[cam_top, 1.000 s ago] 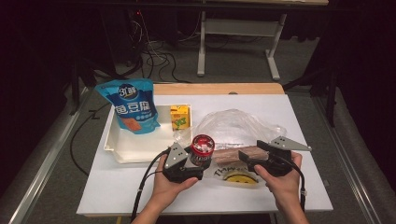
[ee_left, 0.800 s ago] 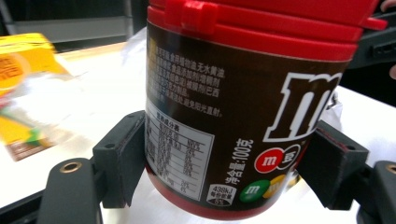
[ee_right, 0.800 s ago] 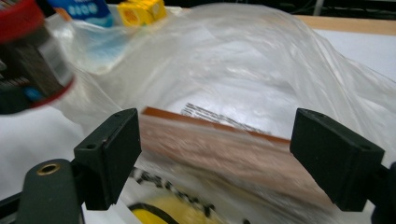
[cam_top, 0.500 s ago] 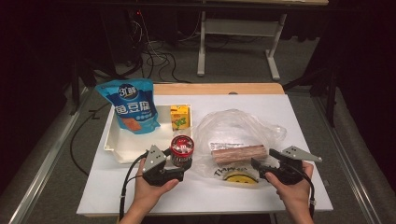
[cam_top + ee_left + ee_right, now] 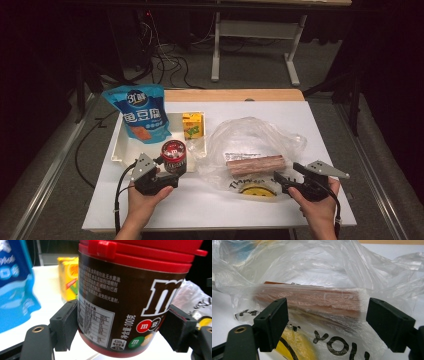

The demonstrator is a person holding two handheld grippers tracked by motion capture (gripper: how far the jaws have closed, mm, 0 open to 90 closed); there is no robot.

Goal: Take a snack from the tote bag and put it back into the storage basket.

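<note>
Clamping the candy jar (image 5: 173, 156), the left gripper (image 5: 167, 172) sits at seven o'clock on the table (image 5: 200, 210). The right gripper (image 5: 282, 181), jaws apart, faces the plastic bag (image 5: 250, 137) at five o'clock.

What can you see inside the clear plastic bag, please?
Inside the plastic bag lies a long brown packet, seen through the film. Its label is blurred; anything beneath it is covered.

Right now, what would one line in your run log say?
left gripper: jaws shut on candy jar, lifted | right gripper: jaws open, facing plastic bag | wrapped bar: inside bag | tray: untouched
</note>
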